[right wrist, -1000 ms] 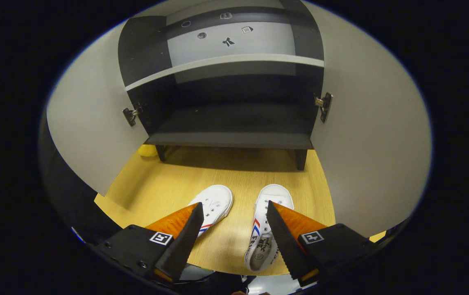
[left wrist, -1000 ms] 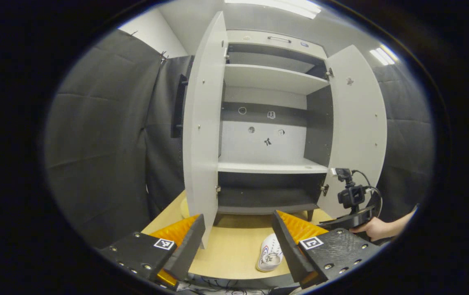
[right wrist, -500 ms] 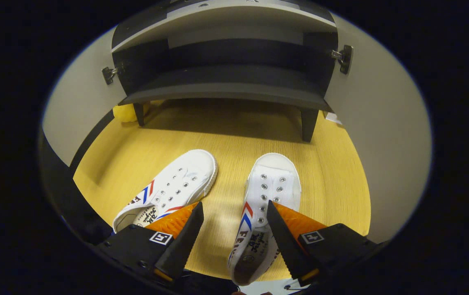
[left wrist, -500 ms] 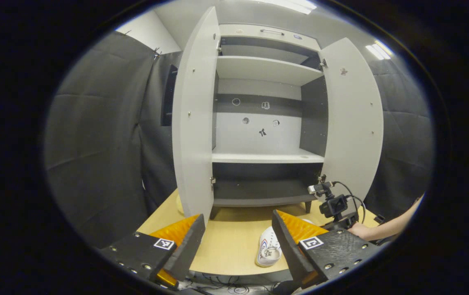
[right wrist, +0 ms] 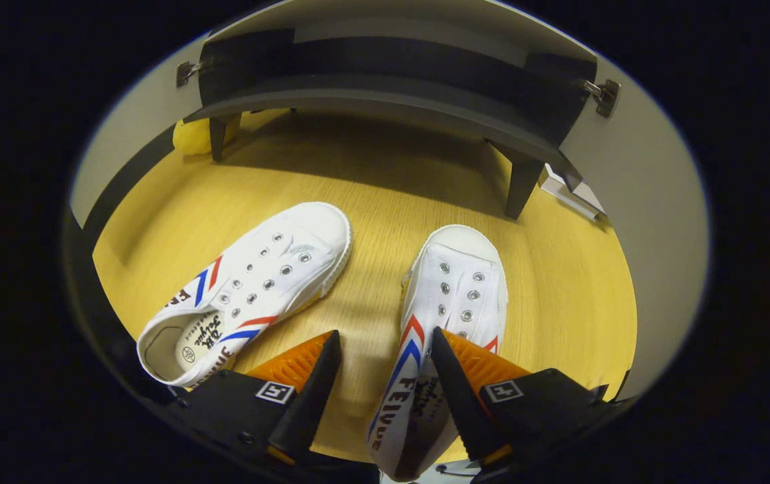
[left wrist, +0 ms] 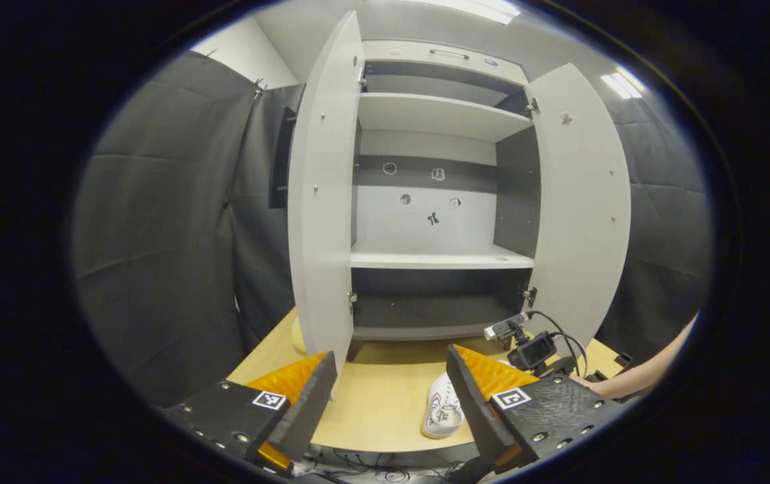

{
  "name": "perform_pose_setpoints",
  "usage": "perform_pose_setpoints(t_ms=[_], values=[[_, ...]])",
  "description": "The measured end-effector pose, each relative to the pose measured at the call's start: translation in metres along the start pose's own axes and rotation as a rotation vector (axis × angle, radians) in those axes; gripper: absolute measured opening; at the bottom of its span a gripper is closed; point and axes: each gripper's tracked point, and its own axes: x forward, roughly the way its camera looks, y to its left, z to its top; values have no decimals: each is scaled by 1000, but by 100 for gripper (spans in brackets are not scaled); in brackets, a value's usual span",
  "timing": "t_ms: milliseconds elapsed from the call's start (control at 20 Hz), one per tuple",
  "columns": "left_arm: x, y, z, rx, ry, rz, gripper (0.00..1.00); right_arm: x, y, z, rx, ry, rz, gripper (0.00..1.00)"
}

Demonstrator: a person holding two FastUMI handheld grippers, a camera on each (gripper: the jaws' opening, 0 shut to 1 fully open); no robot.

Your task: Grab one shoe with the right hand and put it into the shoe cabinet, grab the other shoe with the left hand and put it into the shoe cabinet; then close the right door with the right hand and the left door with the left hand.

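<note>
Right gripper (right wrist: 379,376) dropping closer over 2 shoes on table (right wrist: 559,282), fingers apart, straddling right shoe (right wrist: 455,296) heel collar; long axis pointing toward cabinet (right wrist: 385,74). Left gripper (left wrist: 391,396) hanging back, fingers apart.

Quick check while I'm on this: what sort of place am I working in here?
Likely a staged recording booth, not a home: black cloth walls surround an open grey shoe cabinet standing on a wooden tabletop, with two white shoes in front.
</note>
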Motion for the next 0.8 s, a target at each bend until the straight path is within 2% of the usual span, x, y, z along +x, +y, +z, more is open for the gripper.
perform_pose_setpoints(t_ms=[50,100,150,250,350,450,500,550,600,650,800], values=[[0,1,0,-4,-3,5,94,1,-6,0,5,-1,-25,70],[0,2,1,-6,-6,7,94,1,-8,0,19,2,-32,61],[-1,3,1,-7,-6,12,94,0,-11,1,36,9,-34,43],[-2,6,0,-12,-3,21,94,1,-11,0,57,24,-16,35],[0,11,-5,-19,2,22,94,5,-14,0,72,24,-32,35],[-1,11,-6,-18,2,23,94,1,-12,1,112,31,-18,22],[-3,11,-7,-13,3,24,99,2,-12,1,125,34,-28,23],[-4,11,-7,-8,1,26,99,-3,-11,2,130,40,-16,14],[-4,11,-6,-5,-1,25,94,3,-10,0,137,46,-20,6],[-4,11,-6,-4,-2,23,94,-3,-11,1,123,65,-7,2],[-5,14,-6,-1,-3,20,94,-3,-12,-1,126,77,8,3]])
